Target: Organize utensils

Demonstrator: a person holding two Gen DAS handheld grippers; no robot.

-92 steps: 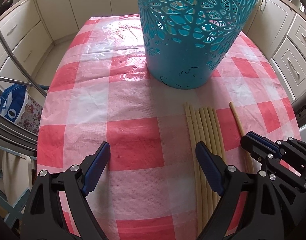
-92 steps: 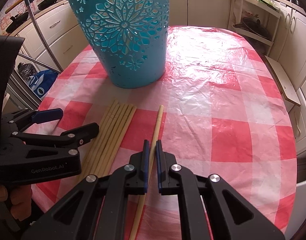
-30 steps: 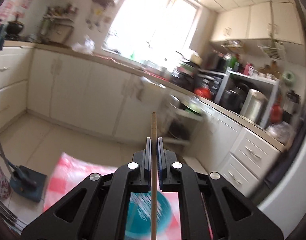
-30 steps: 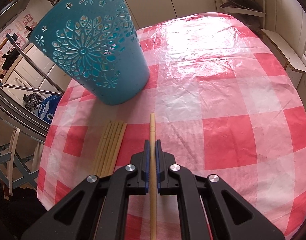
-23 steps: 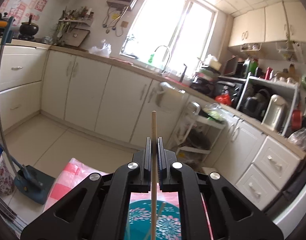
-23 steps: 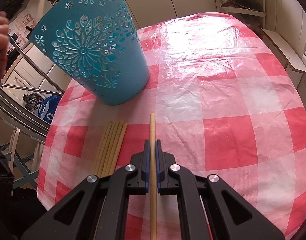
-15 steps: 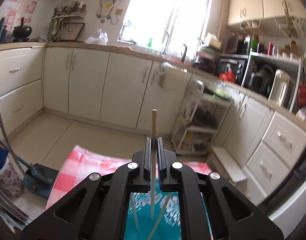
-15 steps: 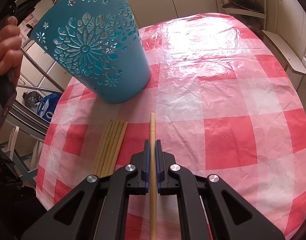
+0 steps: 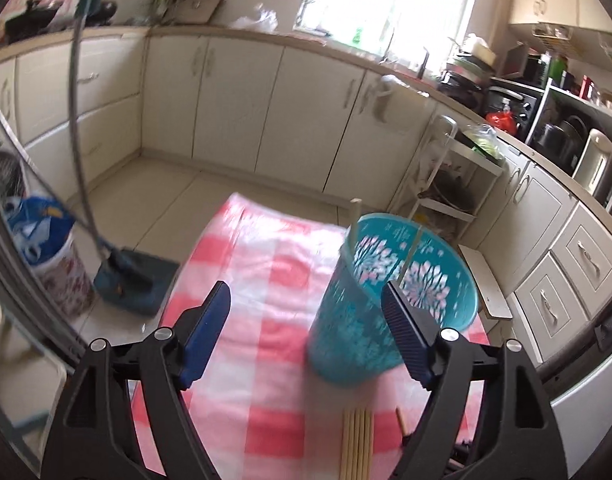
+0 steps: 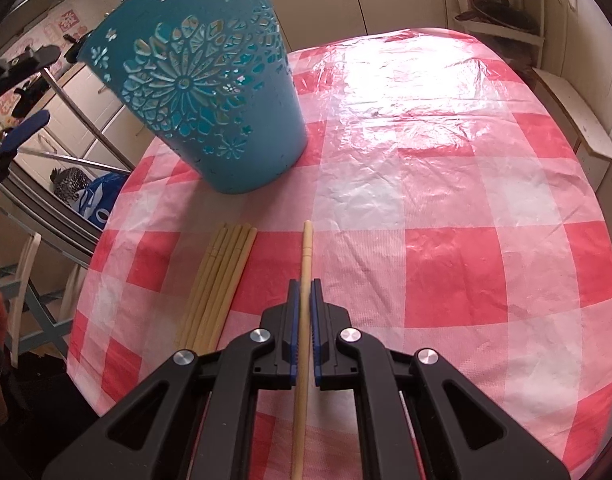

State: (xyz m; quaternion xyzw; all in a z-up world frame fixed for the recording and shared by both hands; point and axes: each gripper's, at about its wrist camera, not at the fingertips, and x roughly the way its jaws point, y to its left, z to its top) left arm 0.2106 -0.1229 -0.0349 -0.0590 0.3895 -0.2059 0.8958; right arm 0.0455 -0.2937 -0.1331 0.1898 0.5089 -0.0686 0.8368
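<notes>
The left gripper [image 9: 306, 320] hangs above the red-and-white checked surface [image 9: 266, 320] with its jaws spread wide and nothing between them. Below and ahead stands the teal perforated plastic basket [image 9: 385, 300], with two pale chopsticks leaning inside it [image 9: 353, 220]. A row of loose bamboo chopsticks [image 10: 222, 276] lies flat just in front of the basket's base.

To the right, the right gripper [image 10: 304, 320] is pinched narrow on a single bamboo chopstick [image 10: 306, 248] that lies lengthwise between its jaws, tip toward the basket.

The step in hand looks like carrying this stick to the basket. Lift it clear of the cloth first, tilt it tip-down over the rim, and release only once the lower end is well inside. The grip sits near mid-length, so the stick may pivot; keep the squeeze firm and move steadily.
</notes>
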